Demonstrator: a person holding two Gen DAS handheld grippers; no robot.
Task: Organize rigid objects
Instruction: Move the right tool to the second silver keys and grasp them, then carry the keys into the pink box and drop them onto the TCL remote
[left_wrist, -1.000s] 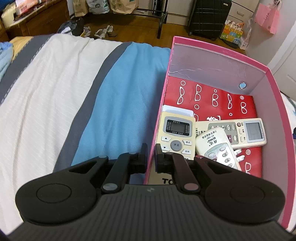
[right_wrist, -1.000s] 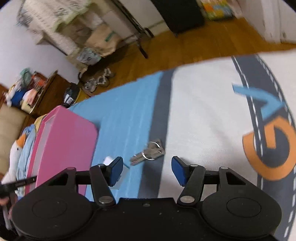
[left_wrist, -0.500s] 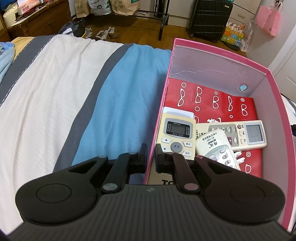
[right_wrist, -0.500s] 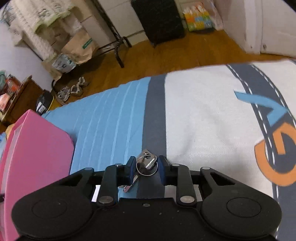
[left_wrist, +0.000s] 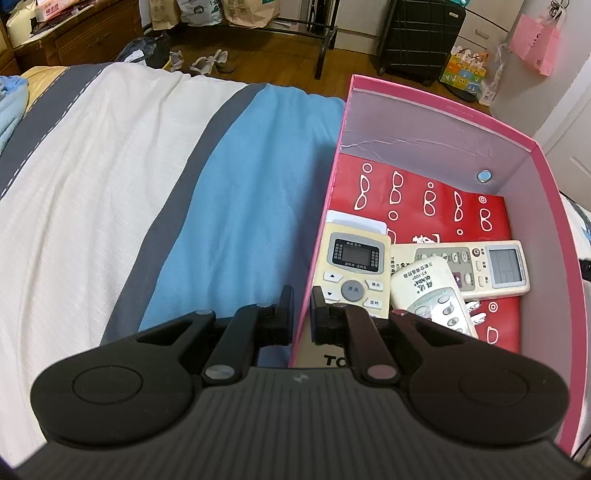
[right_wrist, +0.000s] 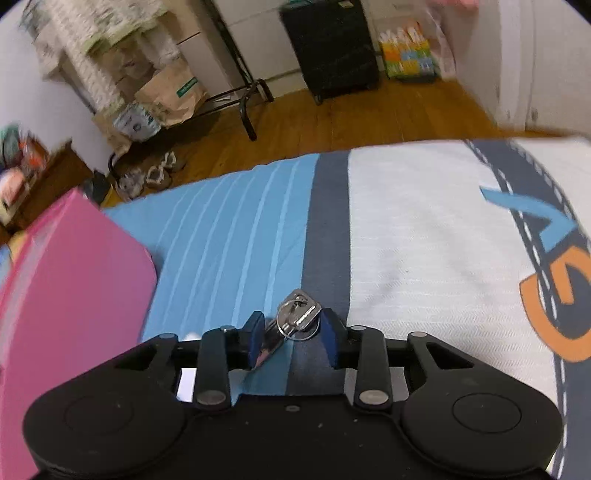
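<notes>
A pink box (left_wrist: 436, 110) lies open on the bed and holds three remote controls (left_wrist: 356, 266) on a red patterned sheet (left_wrist: 424, 199). My left gripper (left_wrist: 302, 314) is shut on the box's left wall (left_wrist: 317, 254), one finger outside and one inside. In the right wrist view my right gripper (right_wrist: 291, 332) with blue pads is shut on a bunch of silver keys (right_wrist: 295, 319) just above the bedspread. The pink box (right_wrist: 66, 295) stands to its left.
The bedspread (left_wrist: 129, 184) has white, grey and blue stripes, with an orange and blue print (right_wrist: 554, 295) at the right. A small white object (right_wrist: 186, 384) lies under the right gripper. Beyond the bed edge are a wooden floor, a black suitcase (right_wrist: 332, 48) and paper bags.
My right gripper has closed on the keys and lifted them slightly off the bedspread. My left gripper still holds the box wall, with the view shifted slightly.
</notes>
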